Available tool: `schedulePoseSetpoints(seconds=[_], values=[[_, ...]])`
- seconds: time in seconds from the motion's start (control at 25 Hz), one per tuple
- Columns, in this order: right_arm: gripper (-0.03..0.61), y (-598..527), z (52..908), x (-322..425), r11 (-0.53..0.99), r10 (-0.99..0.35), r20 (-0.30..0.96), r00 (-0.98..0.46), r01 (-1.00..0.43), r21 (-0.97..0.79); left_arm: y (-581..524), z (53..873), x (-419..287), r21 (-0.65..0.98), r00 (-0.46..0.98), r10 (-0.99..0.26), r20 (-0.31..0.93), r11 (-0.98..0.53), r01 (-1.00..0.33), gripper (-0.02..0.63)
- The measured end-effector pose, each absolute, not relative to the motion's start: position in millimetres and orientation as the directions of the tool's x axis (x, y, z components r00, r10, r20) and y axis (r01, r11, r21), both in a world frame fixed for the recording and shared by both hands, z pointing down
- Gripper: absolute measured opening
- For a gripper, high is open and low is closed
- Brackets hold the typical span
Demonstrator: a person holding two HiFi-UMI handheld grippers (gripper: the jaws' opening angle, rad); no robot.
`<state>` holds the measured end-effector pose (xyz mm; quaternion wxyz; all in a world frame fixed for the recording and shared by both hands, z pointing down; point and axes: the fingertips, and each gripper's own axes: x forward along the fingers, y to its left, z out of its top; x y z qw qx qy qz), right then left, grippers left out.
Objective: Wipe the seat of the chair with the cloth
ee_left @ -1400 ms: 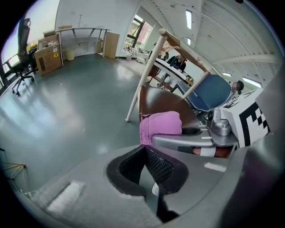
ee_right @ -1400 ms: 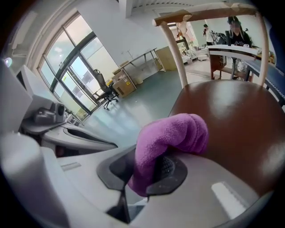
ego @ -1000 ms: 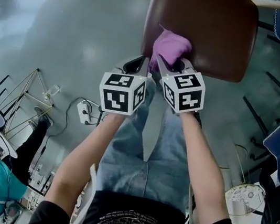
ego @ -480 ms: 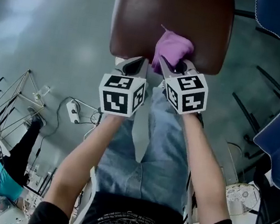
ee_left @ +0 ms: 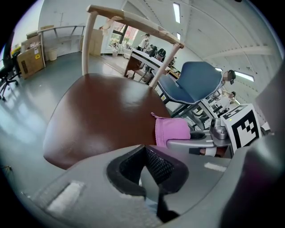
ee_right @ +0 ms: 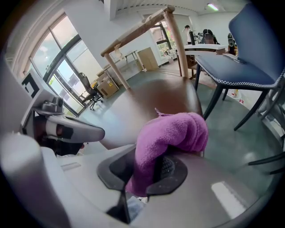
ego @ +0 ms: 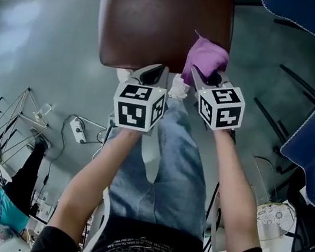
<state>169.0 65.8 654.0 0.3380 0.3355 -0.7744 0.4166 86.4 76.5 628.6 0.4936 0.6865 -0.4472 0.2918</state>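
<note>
Head view first: glossy dark-brown padded chair seat (ego: 163, 21) below; bunched purple terry cloth (ego: 206, 54) sits at its near right edge, pinched by the right gripper (ego: 206, 75); left gripper (ego: 151, 75) hovers just beside, at the seat's near edge. Left gripper view: jaws together on nothing; most of the seat lies uncovered. Right gripper view: jaws clamped on the cloth, wad bulging forward; best bet, I reckon, is pressing that wad flat and sweeping overlapping passes toward the pale wooden backrest (ee_right: 142, 27), without dragging it off the edge.
</note>
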Motion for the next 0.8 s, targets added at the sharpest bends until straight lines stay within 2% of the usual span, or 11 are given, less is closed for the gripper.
schedulePoseSetpoints(seconds=[0.16, 0.44, 0.8], values=[[0.064, 65, 653, 198, 0.415, -0.248, 0.815, -0.523, -0.818, -0.399, 74, 625, 99, 0.407, 0.429, -0.316, 0.846, -0.137, -0.903, -0.002], [0.064, 65, 649, 237, 0.298, -0.277, 0.85, -0.448, -0.881, -0.367, 71, 606, 102, 0.391, 0.431, -0.31, 0.847, -0.184, -0.902, -0.002], [0.064, 49, 573, 195, 0.345, -0.332, 0.791, -0.514, -0.847, -0.405, 47, 536, 92, 0.382, 0.447, -0.367, 0.816, -0.24, -0.893, -0.002]])
